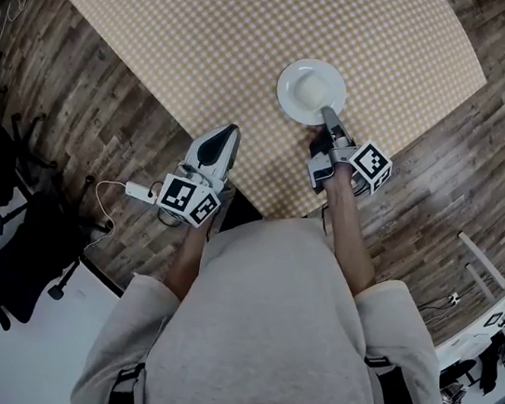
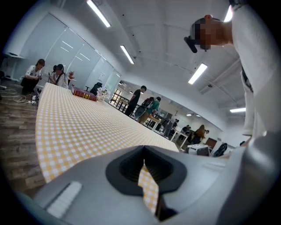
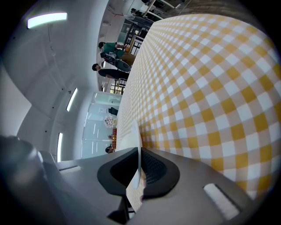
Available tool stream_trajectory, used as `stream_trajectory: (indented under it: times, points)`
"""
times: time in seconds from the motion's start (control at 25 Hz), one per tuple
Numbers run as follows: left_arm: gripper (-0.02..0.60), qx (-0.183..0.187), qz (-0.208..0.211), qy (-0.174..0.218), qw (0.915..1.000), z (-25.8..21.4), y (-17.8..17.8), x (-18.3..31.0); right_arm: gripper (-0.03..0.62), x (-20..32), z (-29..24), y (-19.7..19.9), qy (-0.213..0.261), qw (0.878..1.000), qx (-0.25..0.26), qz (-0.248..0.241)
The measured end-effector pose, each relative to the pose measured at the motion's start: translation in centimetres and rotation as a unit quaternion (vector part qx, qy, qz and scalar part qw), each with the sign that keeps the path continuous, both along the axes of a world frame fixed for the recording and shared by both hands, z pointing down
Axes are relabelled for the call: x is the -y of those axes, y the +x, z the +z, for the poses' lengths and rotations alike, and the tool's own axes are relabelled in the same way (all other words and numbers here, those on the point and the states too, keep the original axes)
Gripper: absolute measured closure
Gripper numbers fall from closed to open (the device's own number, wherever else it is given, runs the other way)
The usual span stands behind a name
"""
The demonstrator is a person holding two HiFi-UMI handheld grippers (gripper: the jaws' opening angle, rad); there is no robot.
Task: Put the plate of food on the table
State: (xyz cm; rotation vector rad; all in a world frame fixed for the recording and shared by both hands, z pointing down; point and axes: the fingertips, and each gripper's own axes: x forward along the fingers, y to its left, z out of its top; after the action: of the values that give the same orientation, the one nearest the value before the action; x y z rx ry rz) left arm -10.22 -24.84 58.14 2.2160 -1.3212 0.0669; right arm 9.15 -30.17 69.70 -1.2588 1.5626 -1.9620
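While the person stands at the near edge of the counter [image 1: 214,21], which is covered in a yellow-and-white checked cloth, the right gripper [image 1: 327,118] is clamped on the near rim of a white plate [image 1: 300,74]. The plate is over the cloth, near the counter's near edge and towards its right-hand corner, with a pale mound of food [image 1: 314,91] at its middle. Whether its underside touches the cloth cannot be told. In the right gripper view the plate [image 3: 137,140] shows edge-on as a thin white sliver pinched between the dark pads of the right gripper [image 3: 139,151], and the checked counter [image 3: 210,88] fills the frame beyond. The left gripper [image 1: 231,135] hangs over the counter's near edge, well to the left of the plate. In the left gripper view its jaws meet at the tips [image 2: 144,151] with nothing held, and only a narrow strip of checked cloth shows through behind them. The long counter [image 2: 74,127] runs away towards seated people [image 2: 41,72] at its far end. Each gripper carries a marker cube [image 1: 371,164]. Dark wooden floor [image 1: 71,94] surrounds the counter, and black office chairs [image 1: 12,236] stand at the lower left.
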Motion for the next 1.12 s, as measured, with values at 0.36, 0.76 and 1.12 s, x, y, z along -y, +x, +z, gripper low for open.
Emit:
stream_trajectory:
  times: [0.36, 0.76, 1.12]
  points:
    - [0.574, -0.001, -0.007, 0.004, 1.0000, -0.4, -1.2, -0.1, 0.582, -0.4, 0.8, -0.3, -0.047, 0.999, -0.023, 0.012]
    - [0.574, -0.004, -0.016, 0.018, 0.9997, -1.7, -2.0, 0.3, 0.496, -0.8, 1.6, 0.4, -0.110, 0.993, -0.033, 0.040]
    - [0.574, -0.012, -0.016, 0.019, 0.9996, -1.5, -2.2, 0.5, 0.427, -1.6, 1.2, 0.5, -0.159, 0.983, -0.082, 0.030]
